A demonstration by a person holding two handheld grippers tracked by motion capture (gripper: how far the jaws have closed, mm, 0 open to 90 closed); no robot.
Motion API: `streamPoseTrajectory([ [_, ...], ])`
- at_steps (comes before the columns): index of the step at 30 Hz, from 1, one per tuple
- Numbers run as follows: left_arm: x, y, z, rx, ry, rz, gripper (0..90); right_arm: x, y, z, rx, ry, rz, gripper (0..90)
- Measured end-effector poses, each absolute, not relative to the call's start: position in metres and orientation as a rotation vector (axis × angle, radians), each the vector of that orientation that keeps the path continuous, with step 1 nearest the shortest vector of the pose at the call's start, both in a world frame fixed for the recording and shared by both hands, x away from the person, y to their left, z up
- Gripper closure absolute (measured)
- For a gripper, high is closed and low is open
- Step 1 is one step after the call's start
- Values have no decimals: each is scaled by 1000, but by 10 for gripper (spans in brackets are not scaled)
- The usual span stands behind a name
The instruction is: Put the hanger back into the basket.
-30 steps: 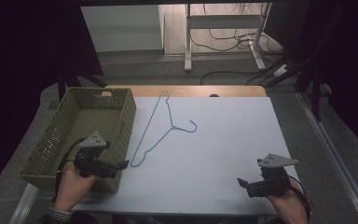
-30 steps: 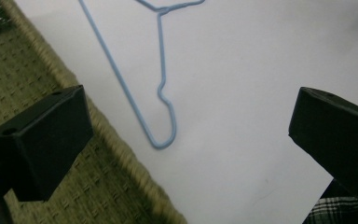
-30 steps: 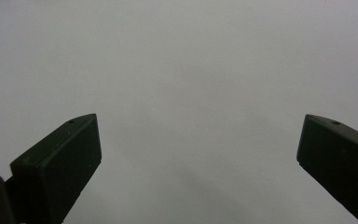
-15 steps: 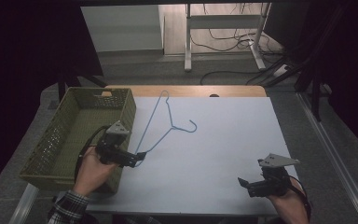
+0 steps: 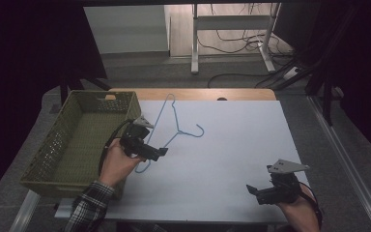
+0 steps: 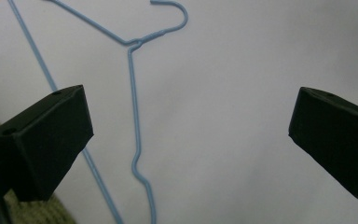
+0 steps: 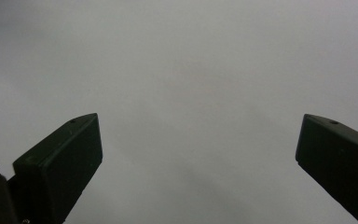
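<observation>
1. Your desk (image 5: 251,145), under its white sheet, carries the same layout as a second ago: the olive mesh basket (image 5: 53,154) sits at 9 o'clock along the left edge, and the blue wire hanger (image 5: 171,123) lies flat just right of it, running from about 11 o'clock down toward the centre-left. Neither has shifted.

2. The big change is your left arm. Over the last second it has swung from above the basket's near corner out over the white sheet, so your left hand-held gripper (image 5: 160,152) now hovers at the hanger's lower end.

3. In the left gripper view, that left hand-held gripper (image 6: 186,135) has its jaws spread wide, and the hanger (image 6: 135,116) runs up between them: its kinked shoulder sits between the jaw tips, the twisted neck and hook toward 12 o'clock. Nothing is gripped yet.

4. I judge this to be the approach to a pick: the wire is framed but apparently below the jaws, so you would need to lower before closing.

5. Your right hand-held gripper (image 5: 258,191) has stayed parked at 5 o'clock near the desk's front edge. In the right gripper view, the right hand-held gripper (image 7: 196,158) is fully open over bare sheet, well apart from the hanger.
</observation>
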State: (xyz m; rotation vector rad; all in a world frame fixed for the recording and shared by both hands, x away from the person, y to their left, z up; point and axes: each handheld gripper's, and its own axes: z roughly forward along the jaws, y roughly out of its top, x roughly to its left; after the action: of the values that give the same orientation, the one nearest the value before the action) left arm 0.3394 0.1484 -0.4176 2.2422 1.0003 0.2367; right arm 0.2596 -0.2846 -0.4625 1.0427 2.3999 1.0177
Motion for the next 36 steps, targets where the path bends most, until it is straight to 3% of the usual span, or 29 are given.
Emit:
streamPoseTrajectory([
  [17,392,115,-444,2303,1046,258,35,260,-284,-464,1030,2416,995,9],
  [36,438,117,-477,2342,1087,231,133,262,-283,-467,1014,2435,955,17],
])
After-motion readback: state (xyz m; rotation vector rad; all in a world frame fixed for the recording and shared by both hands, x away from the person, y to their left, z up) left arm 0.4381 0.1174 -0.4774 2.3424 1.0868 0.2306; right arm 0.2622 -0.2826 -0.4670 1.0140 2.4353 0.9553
